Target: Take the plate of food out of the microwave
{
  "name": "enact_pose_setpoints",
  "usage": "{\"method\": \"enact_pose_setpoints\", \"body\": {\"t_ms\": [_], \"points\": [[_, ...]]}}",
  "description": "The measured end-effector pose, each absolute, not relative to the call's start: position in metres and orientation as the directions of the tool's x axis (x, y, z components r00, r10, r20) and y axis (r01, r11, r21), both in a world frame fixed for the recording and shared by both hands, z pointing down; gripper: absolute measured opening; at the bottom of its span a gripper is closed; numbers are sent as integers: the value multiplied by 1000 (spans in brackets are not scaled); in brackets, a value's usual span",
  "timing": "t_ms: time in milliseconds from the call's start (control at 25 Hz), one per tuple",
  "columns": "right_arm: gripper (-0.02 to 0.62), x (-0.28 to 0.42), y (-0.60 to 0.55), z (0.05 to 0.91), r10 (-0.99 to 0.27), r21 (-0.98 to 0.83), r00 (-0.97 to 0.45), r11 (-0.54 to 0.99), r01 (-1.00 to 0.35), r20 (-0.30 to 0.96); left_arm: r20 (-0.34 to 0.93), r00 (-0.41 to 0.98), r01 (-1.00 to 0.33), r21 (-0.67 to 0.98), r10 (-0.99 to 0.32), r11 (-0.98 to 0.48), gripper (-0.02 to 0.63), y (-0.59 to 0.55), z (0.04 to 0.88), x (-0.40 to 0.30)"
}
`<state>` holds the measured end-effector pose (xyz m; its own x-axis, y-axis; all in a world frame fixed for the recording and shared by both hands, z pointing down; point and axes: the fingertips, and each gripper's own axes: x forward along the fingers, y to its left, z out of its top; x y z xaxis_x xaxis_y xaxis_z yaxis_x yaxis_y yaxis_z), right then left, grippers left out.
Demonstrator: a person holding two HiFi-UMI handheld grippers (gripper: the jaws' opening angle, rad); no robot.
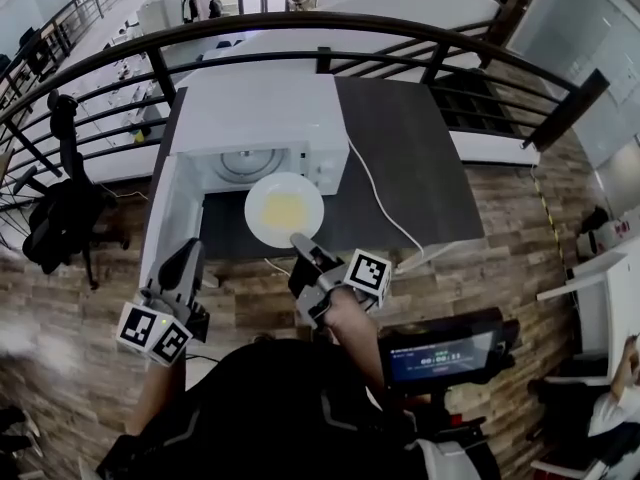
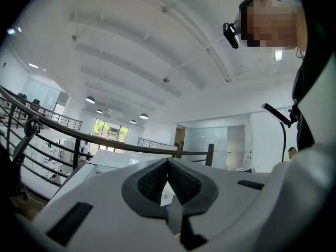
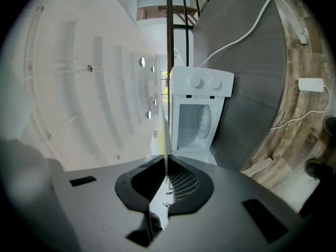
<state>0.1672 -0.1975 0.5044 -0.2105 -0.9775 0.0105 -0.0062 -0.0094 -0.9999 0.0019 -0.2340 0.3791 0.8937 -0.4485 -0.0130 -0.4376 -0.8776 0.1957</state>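
My right gripper (image 1: 300, 241) is clamped on the near rim of the plate (image 1: 255, 218). The plate is outside the microwave (image 1: 262, 118), just in front of its open mouth and above the dark table (image 1: 410, 158). In the right gripper view the plate (image 3: 166, 140) runs edge-on between the jaws of the right gripper (image 3: 166, 180), with the pads pressed against it on both sides. My left gripper (image 1: 185, 258) is empty with its jaws together. It sits low on the left, just beside the free edge of the open door (image 1: 168, 218).

The door swings out toward me on the left and walls off that side. A white cable (image 1: 378, 203) trails across the table to the right of the plate, near it but not touching. A curved black railing (image 1: 300, 23) runs behind the microwave. A black device with a lit screen (image 1: 445, 353) sticks out near my right arm.

The food (image 1: 284, 208) is a pale yellow patch, and I cannot tell what it is. The gripper view shows none of it, since the plate is seen only edge-on there. From the head camera the microwave's top hides most of the cavity, so only part of the turntable (image 1: 245, 163) shows. The left gripper view shows the left gripper (image 2: 168, 167) facing the railing, with the plate out of sight.
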Motion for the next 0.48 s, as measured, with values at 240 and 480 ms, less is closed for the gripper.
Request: {"method": "enact_pose_setpoints", "body": {"t_ms": [240, 480], "points": [[14, 173, -199, 495, -971, -1000, -238, 7, 10, -9, -27, 892, -437, 202, -451, -876, 2, -230, 375, 15], [14, 174, -195, 492, -965, -1000, -262, 12, 15, -16, -25, 891, -439, 208, -454, -874, 2, -224, 376, 22]]}}
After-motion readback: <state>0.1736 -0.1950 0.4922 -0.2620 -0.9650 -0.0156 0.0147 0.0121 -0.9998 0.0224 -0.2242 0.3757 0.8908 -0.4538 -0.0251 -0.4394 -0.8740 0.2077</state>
